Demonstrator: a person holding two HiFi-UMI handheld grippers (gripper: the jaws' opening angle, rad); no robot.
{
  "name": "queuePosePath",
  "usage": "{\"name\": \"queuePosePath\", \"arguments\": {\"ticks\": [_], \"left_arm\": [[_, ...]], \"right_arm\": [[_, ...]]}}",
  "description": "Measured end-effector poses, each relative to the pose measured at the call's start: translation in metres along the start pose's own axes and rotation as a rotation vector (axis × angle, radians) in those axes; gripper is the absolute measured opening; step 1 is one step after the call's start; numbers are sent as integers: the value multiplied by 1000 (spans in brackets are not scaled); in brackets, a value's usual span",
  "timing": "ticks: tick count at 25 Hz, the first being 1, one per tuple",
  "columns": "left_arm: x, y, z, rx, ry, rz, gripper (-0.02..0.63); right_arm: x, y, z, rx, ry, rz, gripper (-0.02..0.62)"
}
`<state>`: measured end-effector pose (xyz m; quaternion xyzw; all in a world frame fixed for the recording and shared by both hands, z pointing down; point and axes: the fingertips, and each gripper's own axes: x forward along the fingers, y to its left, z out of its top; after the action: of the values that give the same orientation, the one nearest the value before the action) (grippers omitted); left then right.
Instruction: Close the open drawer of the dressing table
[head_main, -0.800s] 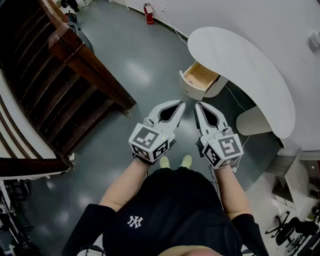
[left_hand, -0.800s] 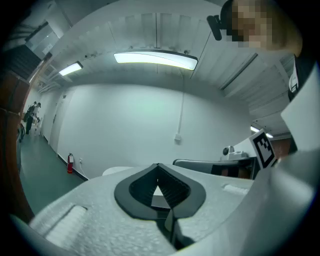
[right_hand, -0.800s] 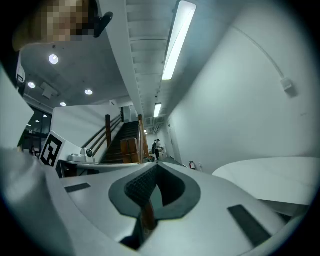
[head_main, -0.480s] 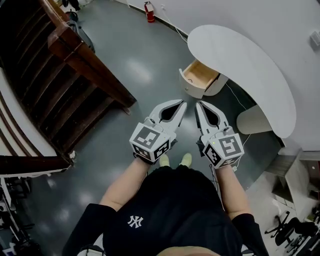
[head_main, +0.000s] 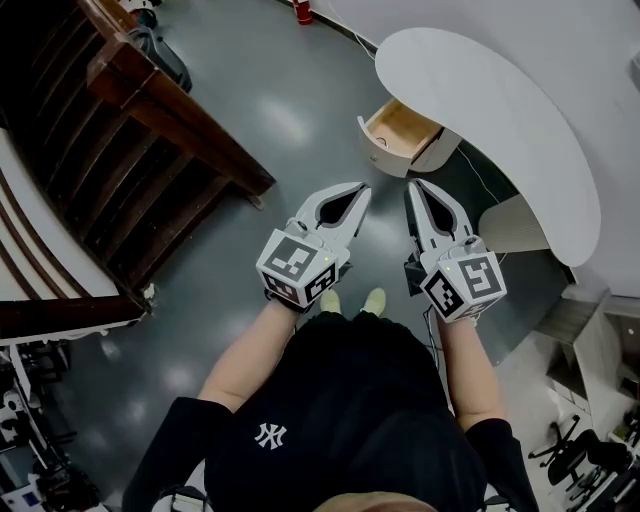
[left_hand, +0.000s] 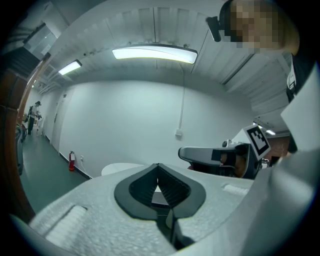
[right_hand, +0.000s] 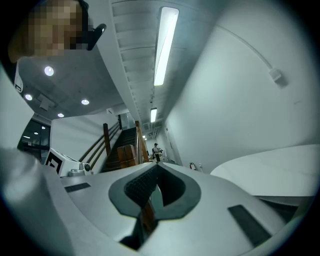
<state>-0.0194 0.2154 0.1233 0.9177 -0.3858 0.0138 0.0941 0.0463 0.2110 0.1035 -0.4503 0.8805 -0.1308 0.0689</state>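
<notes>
The white dressing table (head_main: 500, 110) stands at the upper right of the head view. Its drawer (head_main: 400, 135) is pulled out at the left end and shows a bare wooden inside. My left gripper (head_main: 362, 190) and right gripper (head_main: 415, 185) are held side by side in front of my body, short of the drawer front and touching nothing. Both are shut and empty. In the left gripper view the left gripper (left_hand: 158, 165) points at the far wall over the table top (left_hand: 120, 169). In the right gripper view the right gripper (right_hand: 156, 165) has the table top (right_hand: 270, 170) on its right.
A dark wooden staircase (head_main: 150, 130) fills the left side. A white rounded stool (head_main: 510, 240) sits under the table's near end, with a cable on the floor beside it. A red fire extinguisher (head_main: 301, 10) stands by the far wall. Stands and gear (head_main: 590, 450) clutter the bottom right.
The head view has shifted slightly, so everything sits a bit higher in it. The right gripper has drifted a little to the right. Both grippers stay shut.
</notes>
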Motion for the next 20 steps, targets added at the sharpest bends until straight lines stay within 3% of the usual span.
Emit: {"name": "queuePosePath", "arguments": {"ticks": [10,20], "left_arm": [[29,-15,-12,15,11,32,11],[48,19,-29,10,42,40,11]], "right_arm": [[-13,-39,-9,-5,11,-4,15],[18,-59,-24,5,43,-20,15]]}}
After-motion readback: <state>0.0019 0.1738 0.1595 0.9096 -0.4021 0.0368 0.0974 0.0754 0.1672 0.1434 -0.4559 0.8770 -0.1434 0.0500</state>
